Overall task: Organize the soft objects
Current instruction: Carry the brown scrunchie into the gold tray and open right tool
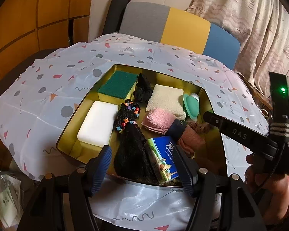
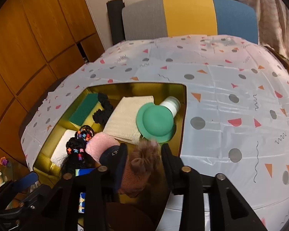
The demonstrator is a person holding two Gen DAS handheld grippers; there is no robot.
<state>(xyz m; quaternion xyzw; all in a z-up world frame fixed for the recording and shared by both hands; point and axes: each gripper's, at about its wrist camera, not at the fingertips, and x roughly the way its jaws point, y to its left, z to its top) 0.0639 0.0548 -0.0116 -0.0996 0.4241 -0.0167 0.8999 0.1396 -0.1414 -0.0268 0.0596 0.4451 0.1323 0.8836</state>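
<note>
As it hangs over the near right corner of the gold tin [image 2: 183,104], the right gripper [image 2: 144,155] has its jaws parted around a brown fuzzy hat with a pompom [image 2: 144,158]; the pads look clear of the fur on both sides, so I judge the hat released rather than grasped, dropped into the last free corner. A navy cuff [image 2: 110,153] lies against the left finger. The left gripper [image 1: 142,164] stands wide open over the near edge of the tin with nothing pressed between its pads, though a blue tissue pack [image 1: 160,159] and a black hairpiece with coloured beads [image 1: 130,132] lie below them; it seems merely parked out of the way.

Around the hat the tin is crowded: a folded pink cloth [image 1: 158,120] touching it, a cream cloth [image 1: 166,98], a green cap on a white bottle [image 2: 155,123] just beyond the pompom, a black scrunchie [image 1: 142,89], a green-topped sponge [image 1: 116,84] and a white foam block [image 1: 98,124]. The patterned tablecloth [image 2: 231,100] outside is bare, so little sorting appears left. The green cap and the tin's wall hem in the right gripper's withdrawal.
</note>
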